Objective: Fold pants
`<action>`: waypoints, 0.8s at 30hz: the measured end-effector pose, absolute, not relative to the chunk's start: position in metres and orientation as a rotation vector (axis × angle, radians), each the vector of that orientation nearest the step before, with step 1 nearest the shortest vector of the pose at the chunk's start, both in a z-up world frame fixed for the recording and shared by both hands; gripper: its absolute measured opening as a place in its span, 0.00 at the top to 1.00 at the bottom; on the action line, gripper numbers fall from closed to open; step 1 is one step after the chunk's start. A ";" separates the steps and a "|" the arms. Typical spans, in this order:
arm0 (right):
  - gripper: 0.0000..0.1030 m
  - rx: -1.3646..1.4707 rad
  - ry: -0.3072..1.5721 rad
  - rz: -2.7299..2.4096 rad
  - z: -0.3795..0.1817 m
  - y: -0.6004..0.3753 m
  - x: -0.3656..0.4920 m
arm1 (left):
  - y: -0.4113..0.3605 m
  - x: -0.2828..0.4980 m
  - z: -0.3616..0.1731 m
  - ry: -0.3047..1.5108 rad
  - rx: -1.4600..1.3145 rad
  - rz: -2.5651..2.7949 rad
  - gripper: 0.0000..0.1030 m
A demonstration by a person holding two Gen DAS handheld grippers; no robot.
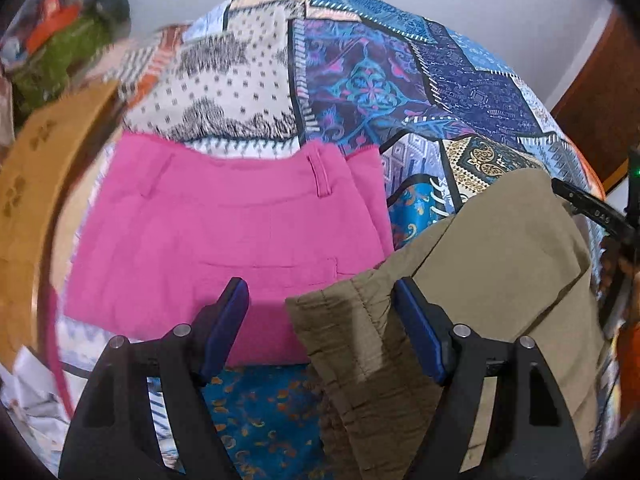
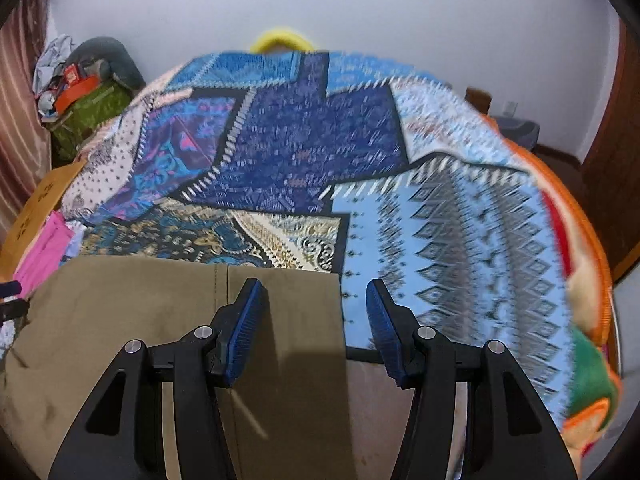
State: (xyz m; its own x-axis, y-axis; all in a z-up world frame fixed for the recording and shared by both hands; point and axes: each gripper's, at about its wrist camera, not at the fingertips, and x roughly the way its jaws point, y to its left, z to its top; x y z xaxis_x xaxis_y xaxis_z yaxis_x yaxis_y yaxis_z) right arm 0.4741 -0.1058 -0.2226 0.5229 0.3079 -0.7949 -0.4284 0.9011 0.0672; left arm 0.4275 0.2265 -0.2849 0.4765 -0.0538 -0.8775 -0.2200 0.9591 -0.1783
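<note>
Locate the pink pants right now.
In the left wrist view the pink pants lie folded on the patterned bedspread, left of the olive pants.

Olive pants (image 2: 160,320) on patchwork bedspread (image 2: 440,220)

Olive-khaki pants (image 1: 500,264) lying flat on a patterned bedspread, gathered elastic waistband (image 1: 352,340) at the near end, a lengthwise seam down the smooth cloth (image 2: 180,312), straight far edge, just beside folded pink pants (image 1: 224,224) with belt loops and a back pocket
</note>
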 end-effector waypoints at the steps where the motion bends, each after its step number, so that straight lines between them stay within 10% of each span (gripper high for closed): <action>1: 0.52 -0.125 0.912 0.440 -0.224 -0.105 0.475 | 0.227 0.428 -0.288 1.082 -0.301 0.093 0.28; 9: 0.85 -0.144 0.905 0.440 -0.223 -0.098 0.472 | 0.217 0.432 -0.292 1.111 -0.337 0.049 0.49; 24: 0.89 -0.219 0.701 0.385 -0.148 -0.106 0.431 | 0.194 0.410 -0.197 0.918 -0.069 0.185 0.53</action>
State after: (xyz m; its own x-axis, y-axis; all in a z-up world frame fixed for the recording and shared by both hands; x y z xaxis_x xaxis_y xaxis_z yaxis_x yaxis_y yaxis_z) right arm 0.4311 -0.1061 -0.1477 0.6982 0.2698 -0.6631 -0.4144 0.9076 -0.0671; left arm 0.4102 0.1945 -0.1975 0.5932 0.1295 -0.7946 -0.1885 0.9819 0.0193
